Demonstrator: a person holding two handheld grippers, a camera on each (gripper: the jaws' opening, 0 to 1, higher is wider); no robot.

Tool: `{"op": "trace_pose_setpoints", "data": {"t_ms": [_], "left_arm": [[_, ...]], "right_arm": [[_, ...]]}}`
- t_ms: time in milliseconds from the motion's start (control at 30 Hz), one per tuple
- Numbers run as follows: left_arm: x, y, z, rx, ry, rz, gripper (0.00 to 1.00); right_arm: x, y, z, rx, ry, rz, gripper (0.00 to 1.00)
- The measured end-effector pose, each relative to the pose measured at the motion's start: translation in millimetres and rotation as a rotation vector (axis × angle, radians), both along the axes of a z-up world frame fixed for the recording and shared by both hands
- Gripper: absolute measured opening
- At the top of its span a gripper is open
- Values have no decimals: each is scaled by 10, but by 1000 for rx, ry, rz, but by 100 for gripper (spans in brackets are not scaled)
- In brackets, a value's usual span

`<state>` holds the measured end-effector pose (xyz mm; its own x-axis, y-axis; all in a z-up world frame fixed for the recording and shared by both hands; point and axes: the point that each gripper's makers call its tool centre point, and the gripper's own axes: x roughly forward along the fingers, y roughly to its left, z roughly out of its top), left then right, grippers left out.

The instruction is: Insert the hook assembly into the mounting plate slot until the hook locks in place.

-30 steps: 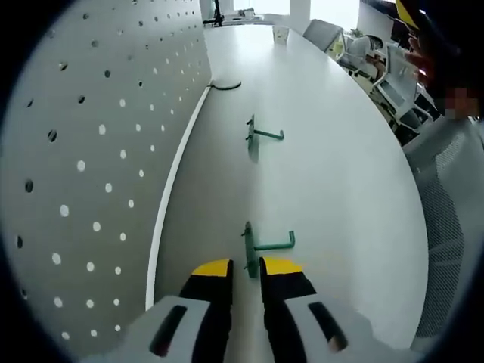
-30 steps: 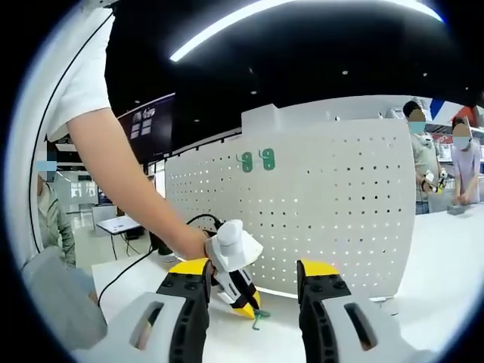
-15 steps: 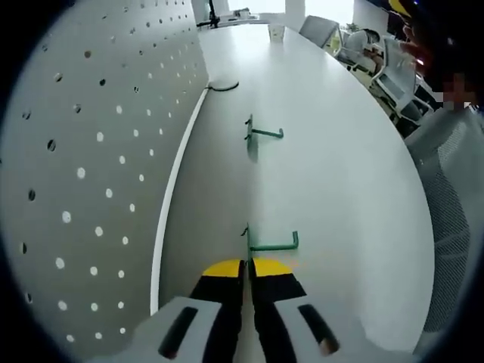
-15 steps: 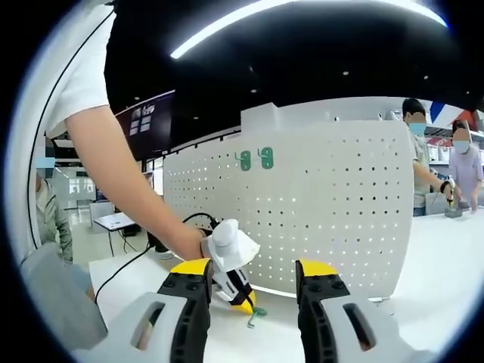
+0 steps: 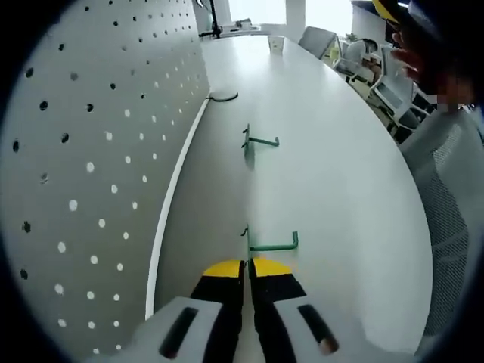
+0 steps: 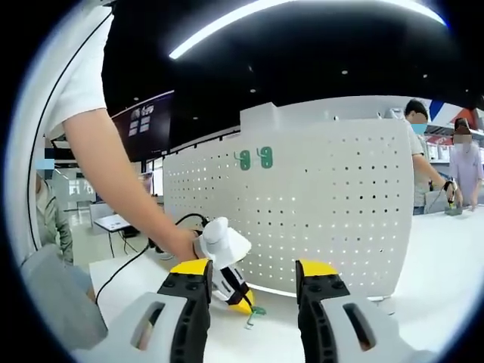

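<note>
The left tongs [image 5: 247,266] clamp the green metal hook's [image 5: 265,243] backplate on the white table [image 5: 333,189], beside the white perforated mounting plate [image 5: 91,166]. The right tongs [image 6: 252,274] hang spread apart, holding nothing.

A: Room? Quick.
B: Long white surface [image 5: 333,151], office chairs [image 5: 321,34] at far end, bright window behind.
A: Ceiling?
B: Dark ceiling [image 6: 318,53], long light strip [image 6: 249,19]. People [image 6: 423,151] standing far right.

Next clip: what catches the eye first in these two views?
The left tongs are shut on the near green hook lying on the white table beside the white pegboard. A second green hook lies farther along the table. In the right gripper view, two green hooks already hang high on the pegboard.
</note>
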<state>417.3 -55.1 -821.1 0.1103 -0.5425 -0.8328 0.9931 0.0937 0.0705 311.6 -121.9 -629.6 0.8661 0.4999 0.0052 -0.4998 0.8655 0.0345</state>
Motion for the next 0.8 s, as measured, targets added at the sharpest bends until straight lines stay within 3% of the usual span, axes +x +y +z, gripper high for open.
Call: {"op": "trace_pose_setpoints", "data": {"t_ms": [400, 800], "left_arm": [[-92, 45, 185, -94, -1, 32, 3], [-84, -63, 598, -302, -70, 112, 3]], "right_arm": [[-12, 52, -15, -15, 2, 17, 42], [-15, 79, -31, -14, 9, 29, 42]]}}
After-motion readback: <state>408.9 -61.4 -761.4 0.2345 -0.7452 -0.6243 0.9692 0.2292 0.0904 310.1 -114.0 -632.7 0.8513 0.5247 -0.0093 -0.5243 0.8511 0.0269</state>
